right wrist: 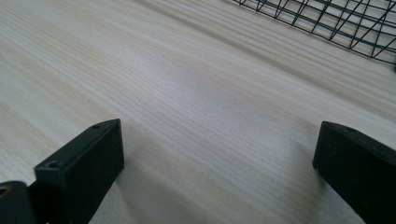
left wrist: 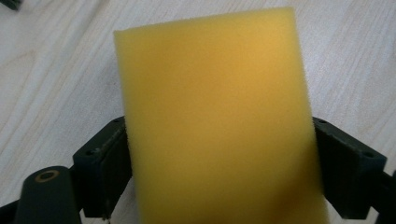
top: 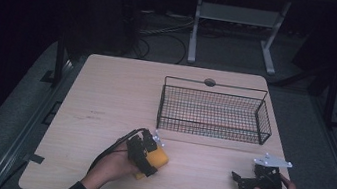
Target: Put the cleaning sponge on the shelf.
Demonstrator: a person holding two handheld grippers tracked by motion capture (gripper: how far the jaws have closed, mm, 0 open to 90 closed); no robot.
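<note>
Sponge clamped at the counter's near edge

The left gripper (top: 150, 158) squeezes a yellow sponge (left wrist: 215, 121) between its jaws — low over the counter (top: 105, 100); the right gripper (top: 250, 181) rests gaping, holding nothing — near a wire basket (top: 215, 111).

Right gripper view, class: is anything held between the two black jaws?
No: the right gripper stands wide open, and between its jaws lies bare wooden table, with the wire basket farther off.

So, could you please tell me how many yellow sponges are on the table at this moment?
1. The yellow sponge sits between the jaws of the left gripper, near the table's front edge. The wire basket behind it looks empty, and nothing seems able to hide another.
</note>
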